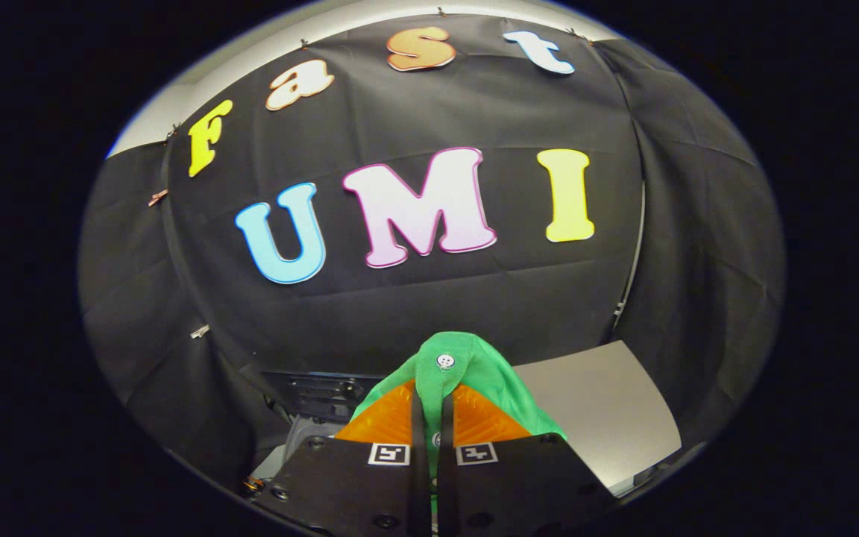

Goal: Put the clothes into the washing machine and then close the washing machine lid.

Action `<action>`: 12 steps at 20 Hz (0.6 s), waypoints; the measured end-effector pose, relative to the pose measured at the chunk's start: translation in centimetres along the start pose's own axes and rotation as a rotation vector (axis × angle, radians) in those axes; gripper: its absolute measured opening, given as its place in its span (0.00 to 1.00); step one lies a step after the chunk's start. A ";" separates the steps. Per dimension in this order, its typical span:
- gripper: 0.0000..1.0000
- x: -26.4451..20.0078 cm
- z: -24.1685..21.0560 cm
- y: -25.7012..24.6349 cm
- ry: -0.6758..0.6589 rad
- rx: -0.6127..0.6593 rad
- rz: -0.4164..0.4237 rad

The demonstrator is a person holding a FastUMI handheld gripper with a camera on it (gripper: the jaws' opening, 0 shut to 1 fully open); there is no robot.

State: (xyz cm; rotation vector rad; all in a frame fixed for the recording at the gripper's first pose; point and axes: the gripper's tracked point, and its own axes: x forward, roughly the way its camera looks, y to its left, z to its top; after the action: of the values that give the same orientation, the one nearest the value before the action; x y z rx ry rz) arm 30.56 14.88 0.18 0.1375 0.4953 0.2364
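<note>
Green cloth (467, 373), a piece of clothing with a white button (445, 361) near its top edge, is pinched in the gripper (433, 406). Both orange fingers (388, 421) are closed tight on it, a thin fold of green squeezed in the narrow slit between them. Fabric bunches up above the fingertips and drapes down over the right finger's outer side. Button sits just above the fingertips, facing the camera.

Gripper body below the fingers is black, with two small black-and-white square markers (388, 453), one at the base of each finger.

Beyond the fingers, right side: a flat grey panel (608, 418), smooth, tilted, partly hidden behind the green cloth. Cannot tell if it is the washing machine's lid or its top. Beyond the fingers, left side: a dark part with small fittings (318, 391) and some pale grey surface below it, too hidden by the gripper to say what it is.

Black cloth wall (474, 298) stands behind everything. Garment is held up in the air, clear of the grey panel as far as shows.
</note>
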 end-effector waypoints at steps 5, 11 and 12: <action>0.08 1.2 -2.1 8.8 0.029 -0.036 0.104; 0.08 3.9 -6.0 17.3 0.077 -0.048 0.191; 0.08 4.5 -6.7 18.6 0.085 -0.054 0.202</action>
State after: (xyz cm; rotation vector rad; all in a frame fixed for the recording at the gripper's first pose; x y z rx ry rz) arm 27.61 34.43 -4.18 0.1254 0.5595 0.4545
